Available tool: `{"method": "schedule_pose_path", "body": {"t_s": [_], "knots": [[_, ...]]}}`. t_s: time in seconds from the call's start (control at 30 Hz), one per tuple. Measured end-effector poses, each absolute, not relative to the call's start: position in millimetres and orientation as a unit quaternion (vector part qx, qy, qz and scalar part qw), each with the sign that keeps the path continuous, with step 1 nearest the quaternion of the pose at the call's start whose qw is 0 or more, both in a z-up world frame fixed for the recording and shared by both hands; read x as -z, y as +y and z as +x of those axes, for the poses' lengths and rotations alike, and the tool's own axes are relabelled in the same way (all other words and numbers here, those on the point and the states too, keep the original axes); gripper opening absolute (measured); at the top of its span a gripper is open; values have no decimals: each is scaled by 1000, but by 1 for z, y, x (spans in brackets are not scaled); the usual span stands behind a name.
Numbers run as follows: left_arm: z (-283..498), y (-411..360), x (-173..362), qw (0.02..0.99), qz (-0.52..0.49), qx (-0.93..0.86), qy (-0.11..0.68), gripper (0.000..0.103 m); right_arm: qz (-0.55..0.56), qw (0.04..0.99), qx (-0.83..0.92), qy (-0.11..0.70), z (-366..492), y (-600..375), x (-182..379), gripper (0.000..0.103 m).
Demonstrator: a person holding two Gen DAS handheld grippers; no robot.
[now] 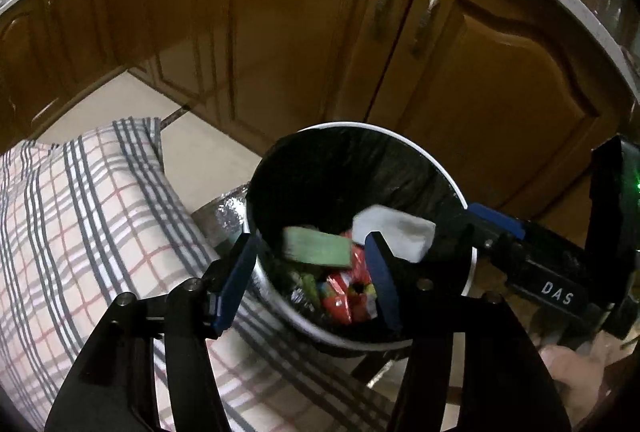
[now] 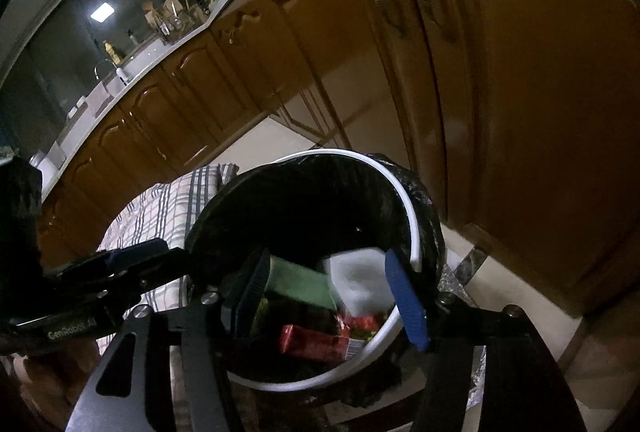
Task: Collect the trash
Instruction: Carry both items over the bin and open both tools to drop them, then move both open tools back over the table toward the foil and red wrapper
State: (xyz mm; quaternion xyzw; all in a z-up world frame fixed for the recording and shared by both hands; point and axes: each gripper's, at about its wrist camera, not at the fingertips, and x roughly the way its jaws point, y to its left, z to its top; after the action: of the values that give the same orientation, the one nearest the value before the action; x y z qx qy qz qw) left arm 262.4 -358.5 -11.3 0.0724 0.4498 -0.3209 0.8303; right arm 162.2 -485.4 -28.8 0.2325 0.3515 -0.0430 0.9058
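Black plastic lines the white-rimmed bin (image 1: pixel 448 187), which sits directly below and just ahead of both my tongs, my left tongs (image 1: pixel 308 284) and my right tongs (image 2: pixel 332 292) alike spread wide and holding nothing. Inside it, a green sponge (image 1: pixel 318 252) and a pale grey-white sponge (image 1: pixel 394 232), both blurred, lie side by side with their long axes running left to right, over red and multicoloured wrappers (image 1: pixel 344 296) at the bottom. Neither tongs looks clearly nearer.
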Motion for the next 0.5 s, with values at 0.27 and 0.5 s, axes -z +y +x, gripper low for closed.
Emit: {"method": "schedule_pose_path", "body": {"t_s": [0.27,0.5], "knots": [[248,-310,10,838,26,319,442,60,251,914,21,317,141,-468,20,70],[228,-246,11,854,-3,289,432,60,256,922,-5,292,126,-431,14,77]]}}
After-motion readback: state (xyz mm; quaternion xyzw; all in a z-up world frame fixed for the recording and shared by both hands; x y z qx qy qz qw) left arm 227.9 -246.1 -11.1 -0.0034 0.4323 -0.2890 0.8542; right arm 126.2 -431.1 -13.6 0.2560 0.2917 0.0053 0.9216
